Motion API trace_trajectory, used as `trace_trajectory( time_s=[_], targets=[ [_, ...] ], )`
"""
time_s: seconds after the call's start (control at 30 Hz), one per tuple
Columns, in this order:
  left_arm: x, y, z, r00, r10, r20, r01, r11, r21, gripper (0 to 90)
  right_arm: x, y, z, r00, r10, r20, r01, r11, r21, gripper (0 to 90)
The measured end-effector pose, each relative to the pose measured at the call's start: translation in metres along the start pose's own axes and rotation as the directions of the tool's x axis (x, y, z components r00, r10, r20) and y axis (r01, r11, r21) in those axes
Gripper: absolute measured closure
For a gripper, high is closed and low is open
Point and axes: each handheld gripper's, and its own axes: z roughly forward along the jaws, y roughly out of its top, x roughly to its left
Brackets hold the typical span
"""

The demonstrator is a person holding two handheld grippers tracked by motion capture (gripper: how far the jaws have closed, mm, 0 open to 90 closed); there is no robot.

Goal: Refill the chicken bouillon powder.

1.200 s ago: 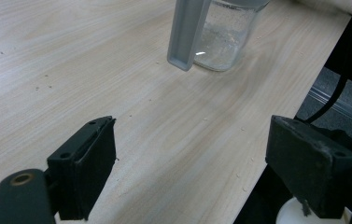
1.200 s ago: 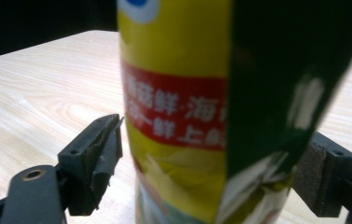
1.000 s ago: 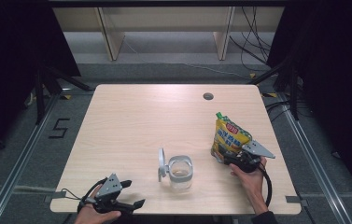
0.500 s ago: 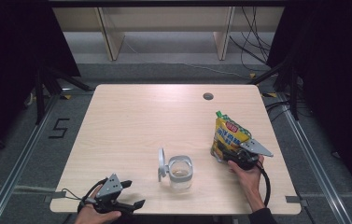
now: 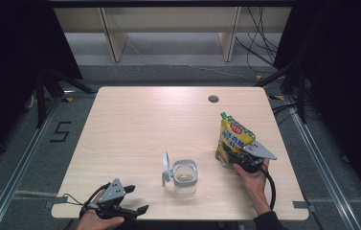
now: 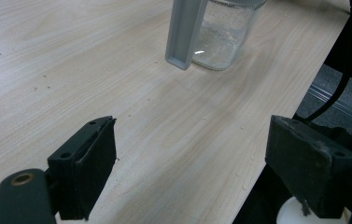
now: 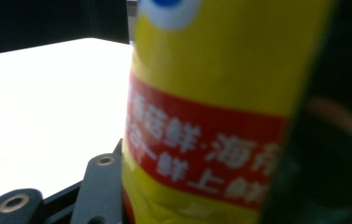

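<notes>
A: Where's the pouch, and what are your jaws doing?

B: The yellow pouch [image 5: 232, 139] stands at the table's [image 5: 135, 124] right side; your right gripper [image 5: 238, 159] has just been closing its jaws around its lower part; whether the pads press yet, can't tell; left gripper [image 5: 132, 200] wide, empty, near the front edge.

A: Handling?

B: Soft, crinkly, likely slippery; take it low, gently; its base is hidden, and the right gripper view is blurred.

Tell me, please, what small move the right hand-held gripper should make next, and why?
Probably finish closing, then lift. The right hand-held gripper has just been closing its jaws, with the yellow pouch between them and standing upright on the table. The open glass jar sits beside it, likely where the pouch goes next.
</notes>
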Motion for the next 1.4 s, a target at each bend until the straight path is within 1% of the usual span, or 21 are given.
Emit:
trace_trajectory(
  time_s=[0.1, 0.13, 0.17, 0.27, 0.4, 0.43, 0.53, 0.6, 0.63, 0.73, 0.77, 0.83, 0.87, 0.9, 1.0, 1.03, 1.17, 1.23, 1.27, 1.37, 1.4],
  targets=[
    [0.002, 0.001, -0.003, 0.9997, 0.025, -0.003, -0.025, 0.9994, 0.024, 15.9, 0.002, 0.005, -0.001, 0.9995, -0.03, 0.007, 0.03, 0.999, 0.02, 52.6],
    [0.001, 0.0, -0.002, 0.9999, 0.0, -0.01, 0.0, 0.9999, 0.017, 15.9, 0.004, 0.007, -0.002, 0.9984, -0.055, 0.011, 0.055, 0.998, 0.027, 52.8],
    [0.001, 0.0, -0.002, 0.9999, 0.002, -0.014, -0.002, 0.9999, 0.014, 15.8, 0.008, 0.007, -0.003, 0.9995, -0.023, 0.021, 0.022, 0.999, 0.042, 52.8],
    [0.001, 0.001, -0.003, 0.9999, 0.008, -0.007, -0.008, 0.9999, 0.008, 15.9, 0.008, 0.011, -0.008, 0.998, -0.063, 0.004, 0.062, 0.996, 0.065, 53.1],
    [0.003, 0.001, -0.004, 0.9999, 0.01, -0.012, -0.01, 0.9996, 0.025, 15.9, 0.01, 0.013, -0.013, 0.9988, -0.049, 0.0, 0.049, 0.997, 0.061, 53.2],
    [0.003, 0.001, -0.005, 0.9997, 0.006, -0.022, -0.005, 0.9994, 0.033, 15.9, 0.013, 0.017, -0.02, 0.9965, -0.084, 0.0, 0.083, 0.993, 0.078, 53.2],
    [0.002, 0.001, -0.004, 0.9998, -0.014, -0.016, 0.014, 0.9999, 0.008, 15.9, 0.019, 0.023, -0.029, 0.9958, -0.092, 0.002, 0.092, 0.994, 0.062, 53.2],
    [0.003, 0.001, -0.005, 0.9997, 0.01, -0.021, -0.009, 0.9999, 0.011, 15.9, 0.021, 0.028, -0.035, 0.9919, -0.127, -0.003, 0.127, 0.99, 0.058, 53.2],
    [0.003, 0.001, -0.005, 0.9997, -0.008, -0.022, 0.009, 0.9999, 0.01, 15.9, 0.03, 0.035, -0.046, 0.9857, -0.168, -0.006, 0.168, 0.983, 0.071, 53.2],
    [0.003, 0.001, -0.006, 0.9998, -0.005, -0.021, 0.006, 0.9997, 0.023, 15.9, 0.037, 0.04, -0.056, 0.9785, -0.205, -0.022, 0.206, 0.977, 0.063, 53.2],
    [0.006, 0.002, -0.006, 0.9993, 0.031, -0.021, -0.031, 0.9993, 0.022, 15.9, 0.04, 0.043, -0.061, 0.9497, -0.313, -0.012, 0.313, 0.948, 0.063, 53.2],
    [0.004, 0.001, -0.005, 0.9998, 0.012, -0.018, -0.011, 0.9998, 0.015, 15.9, 0.044, 0.044, -0.064, 0.9437, -0.331, -0.009, 0.33, 0.941, 0.074, 53.2],
    [0.004, 0.001, -0.005, 0.9998, 0.009, -0.02, -0.009, 0.9999, 0.013, 15.9, 0.053, 0.047, -0.072, 0.916, -0.401, -0.012, 0.4, 0.911, 0.096, 53.2],
    [0.004, 0.001, -0.005, 0.9997, 0.01, -0.02, -0.01, 0.9999, 0.013, 15.9, 0.053, 0.047, -0.072, 0.916, -0.401, -0.012, 0.4, 0.911, 0.096, 53.2],
    [0.005, 0.001, -0.005, 0.9995, 0.003, -0.032, -0.002, 0.9997, 0.023, 15.9, 0.061, 0.051, -0.079, 0.8763, -0.482, -0.015, 0.48, 0.871, 0.101, 53.2],
    [0.005, 0.001, -0.005, 0.9995, 0.003, -0.032, -0.002, 0.9997, 0.023, 15.9, 0.066, 0.052, -0.082, 0.8478, -0.53, -0.011, 0.528, 0.842, 0.116, 53.3],
    [0.006, 0.001, -0.005, 0.9993, 0.024, -0.029, -0.023, 0.9996, 0.016, 15.9, 0.076, 0.053, -0.088, 0.7781, -0.628, -0.014, 0.623, 0.769, 0.146, 53.2],
    [0.007, 0.001, -0.005, 0.999, 0.032, -0.032, -0.032, 0.9993, 0.02, 15.9, 0.081, 0.053, -0.091, 0.759, -0.651, -0.011, 0.644, 0.748, 0.161, 53.3],
    [0.006, 0.001, -0.005, 0.999, 0.03, -0.032, -0.03, 0.9994, 0.014, 15.9, 0.083, 0.053, -0.092, 0.7444, -0.668, -0.009, 0.66, 0.733, 0.165, 53.3],
    [0.006, 0.001, -0.006, 0.9991, 0.025, -0.035, -0.024, 0.9995, 0.023, 15.9, 0.088, 0.054, -0.094, 0.6768, -0.736, -0.006, 0.724, 0.664, 0.185, 53.3],
    [0.006, 0.001, -0.006, 0.9991, 0.025, -0.035, -0.024, 0.9995, 0.023, 15.9, 0.088, 0.054, -0.094, 0.6768, -0.736, -0.006, 0.724, 0.664, 0.185, 53.3]
  ],
)
